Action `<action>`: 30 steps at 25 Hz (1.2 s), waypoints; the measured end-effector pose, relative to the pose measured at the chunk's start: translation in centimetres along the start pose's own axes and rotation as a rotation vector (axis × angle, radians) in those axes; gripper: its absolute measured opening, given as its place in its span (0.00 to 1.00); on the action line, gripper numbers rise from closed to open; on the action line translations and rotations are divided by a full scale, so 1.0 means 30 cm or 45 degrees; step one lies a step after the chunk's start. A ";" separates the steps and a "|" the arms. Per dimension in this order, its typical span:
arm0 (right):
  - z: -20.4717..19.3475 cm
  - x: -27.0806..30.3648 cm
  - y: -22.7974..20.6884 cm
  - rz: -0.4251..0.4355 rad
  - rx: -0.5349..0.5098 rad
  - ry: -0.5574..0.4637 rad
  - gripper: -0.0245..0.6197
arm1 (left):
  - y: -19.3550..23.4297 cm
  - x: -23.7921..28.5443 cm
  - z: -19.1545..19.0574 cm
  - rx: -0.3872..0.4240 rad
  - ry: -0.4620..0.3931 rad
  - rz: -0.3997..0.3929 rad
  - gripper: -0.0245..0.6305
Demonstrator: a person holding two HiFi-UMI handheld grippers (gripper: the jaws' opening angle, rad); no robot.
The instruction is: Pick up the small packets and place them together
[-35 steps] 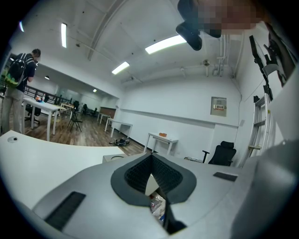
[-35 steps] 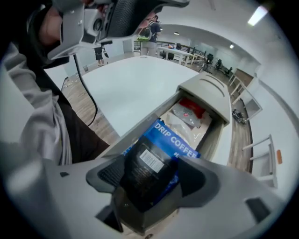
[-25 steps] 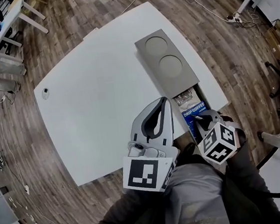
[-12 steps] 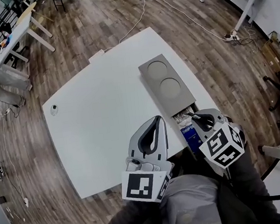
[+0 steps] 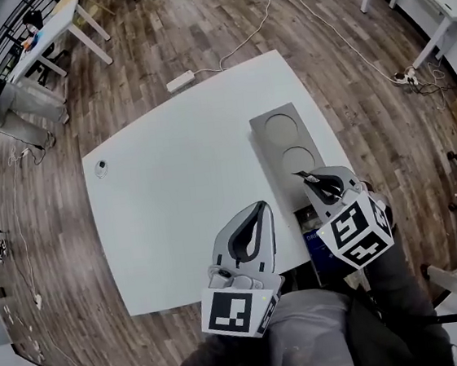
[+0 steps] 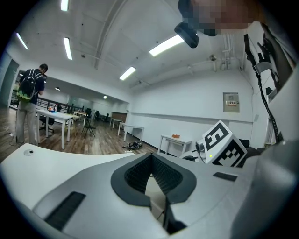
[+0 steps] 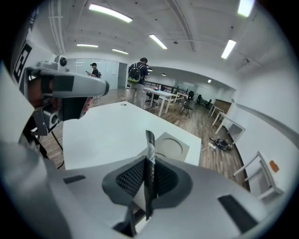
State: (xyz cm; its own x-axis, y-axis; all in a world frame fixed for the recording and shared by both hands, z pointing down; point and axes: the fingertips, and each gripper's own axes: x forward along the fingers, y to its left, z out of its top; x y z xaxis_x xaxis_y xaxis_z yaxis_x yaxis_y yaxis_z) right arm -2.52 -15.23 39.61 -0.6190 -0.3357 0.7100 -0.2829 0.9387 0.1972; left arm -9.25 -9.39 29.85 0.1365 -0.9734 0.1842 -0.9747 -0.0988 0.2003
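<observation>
Packet (image 7: pixel 149 144), thin and dark, stands edge-on, pinched between the closed jaws of the right gripper (image 5: pixel 308 179), above the near end of the grey box (image 5: pixel 275 127) on the right side of the table (image 5: pixel 173 201). Left gripper (image 5: pixel 261 208) hovers over the table's near edge, just left of the right one, jaws together with nothing between them

Two grippers are in view: the left gripper (image 5: pixel 258 208) and the right gripper (image 5: pixel 313 180). There is one white table (image 5: pixel 173 201) and one grey box (image 5: pixel 266 151) with two round recesses. One thin packet (image 7: pixel 149 151) shows, and one blue pack (image 5: pixel 312 239), partly hidden. One small puck (image 5: pixel 100 165). Two people: one person (image 7: pixel 138 81), another person (image 7: pixel 94 70).
</observation>
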 end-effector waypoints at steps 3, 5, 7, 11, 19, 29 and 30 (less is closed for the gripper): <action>0.063 0.054 -0.080 -0.002 -0.007 -0.049 0.10 | 0.024 0.028 -0.013 -0.007 0.027 0.045 0.04; 0.090 0.097 -0.124 0.004 -0.001 -0.070 0.10 | 0.045 0.040 -0.027 -0.013 0.052 0.080 0.04; 0.100 0.145 -0.155 0.019 0.008 -0.078 0.10 | 0.076 0.048 -0.043 -0.024 0.076 0.121 0.04; 0.092 0.228 -0.174 0.061 0.021 -0.066 0.10 | 0.140 0.055 -0.075 -0.047 0.115 0.187 0.04; 0.109 0.283 -0.196 0.114 0.073 -0.097 0.25 | 0.168 0.074 -0.087 -0.072 0.137 0.211 0.04; 0.095 0.328 -0.205 0.186 0.111 -0.126 0.45 | 0.168 0.058 -0.100 -0.075 0.134 0.236 0.04; 0.095 0.331 -0.206 0.195 0.114 -0.129 0.46 | 0.169 0.057 -0.100 -0.076 0.135 0.238 0.04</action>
State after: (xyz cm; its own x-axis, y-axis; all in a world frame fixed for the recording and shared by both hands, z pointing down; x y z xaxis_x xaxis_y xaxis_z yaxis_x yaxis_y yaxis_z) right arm -9.02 -24.60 43.51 -0.7288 -0.2004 0.6548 -0.2415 0.9700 0.0280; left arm -13.42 -10.94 34.05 -0.0248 -0.9462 0.3227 -0.9731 0.0968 0.2091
